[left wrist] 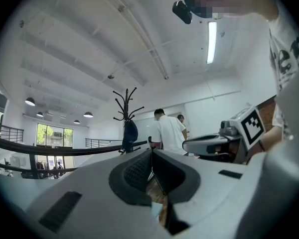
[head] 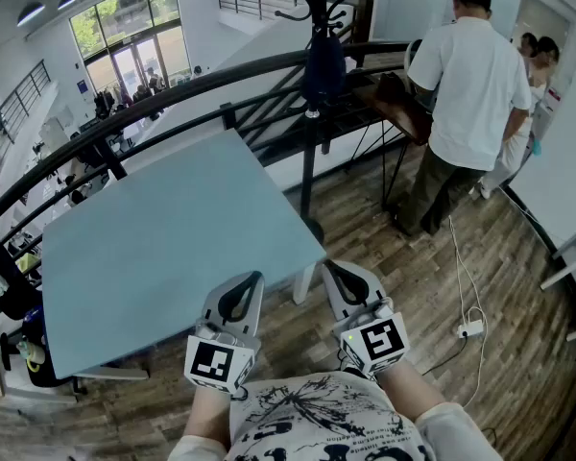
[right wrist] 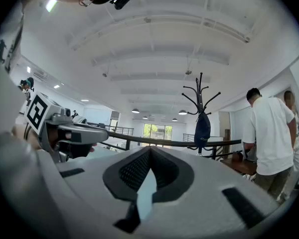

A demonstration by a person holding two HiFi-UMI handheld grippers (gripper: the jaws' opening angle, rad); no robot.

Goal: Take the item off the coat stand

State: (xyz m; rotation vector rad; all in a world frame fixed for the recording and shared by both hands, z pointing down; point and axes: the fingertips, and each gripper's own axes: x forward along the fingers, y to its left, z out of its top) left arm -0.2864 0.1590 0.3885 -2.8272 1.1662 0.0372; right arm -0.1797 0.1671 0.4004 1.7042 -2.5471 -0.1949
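A black coat stand [head: 310, 152] rises beyond the table's far corner, by the railing. A dark blue item [head: 324, 65] hangs from its upper hooks. Both grippers are held low near my body, well short of the stand. My left gripper [head: 254, 279] is shut with nothing between its jaws, and my right gripper [head: 332, 268] is shut and empty too. In the left gripper view the left gripper [left wrist: 151, 151] points toward the stand [left wrist: 125, 101] and the blue item [left wrist: 130, 132]. The right gripper [right wrist: 150, 148] has the stand [right wrist: 201, 91] and the item [right wrist: 203, 126] ahead to its right.
A pale blue table [head: 163, 248] fills the left of the floor area. A dark railing [head: 173, 89] runs behind it. A person in a white shirt [head: 475, 84] stands at a dark desk [head: 398, 104] right of the stand. A white cable and power strip [head: 470, 329] lie on the wood floor.
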